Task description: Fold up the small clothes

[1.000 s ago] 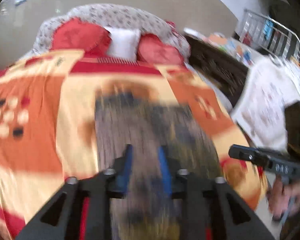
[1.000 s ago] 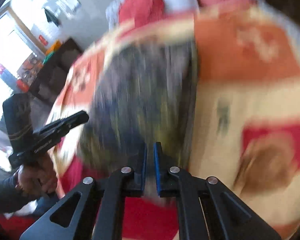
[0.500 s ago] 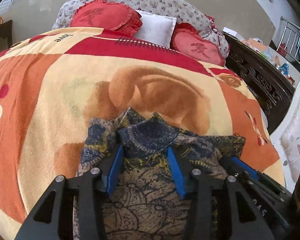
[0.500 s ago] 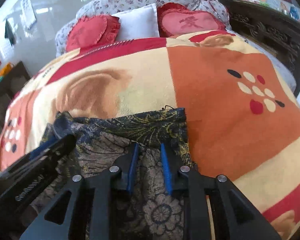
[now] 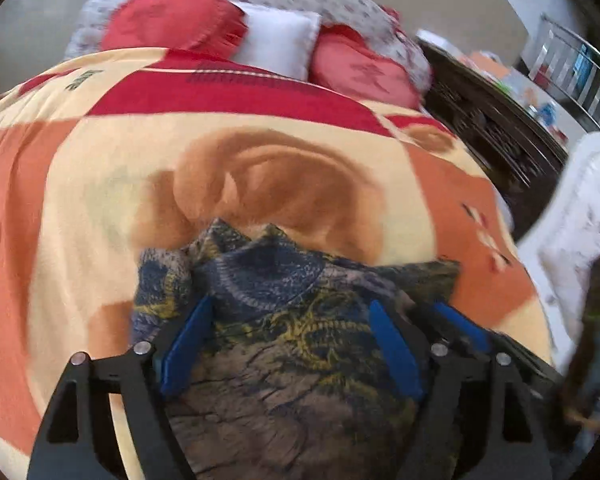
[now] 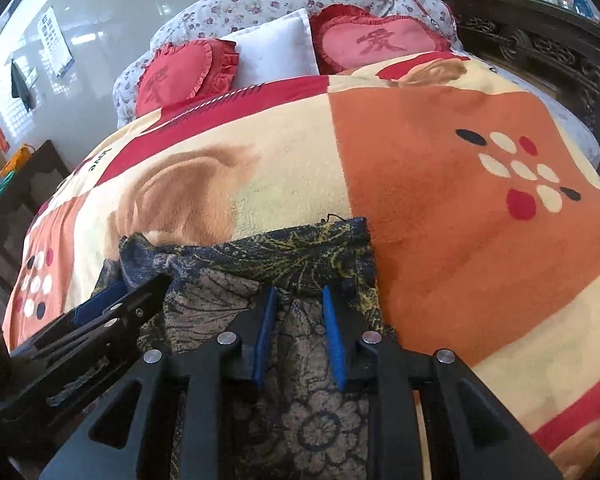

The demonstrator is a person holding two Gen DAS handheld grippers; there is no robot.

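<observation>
Fold laid down on the bed, both grippers letting go.
Dark floral garment lies on the blanket, near edge, well short of the white pillow. Left gripper jaws have just spread wide, cloth loose between them. Right gripper jaws part open, pads clear of the cloth: release so the fold stays flat, I'd guess.

Soft daylight, left view blurred, fisheye-bent edges
</observation>
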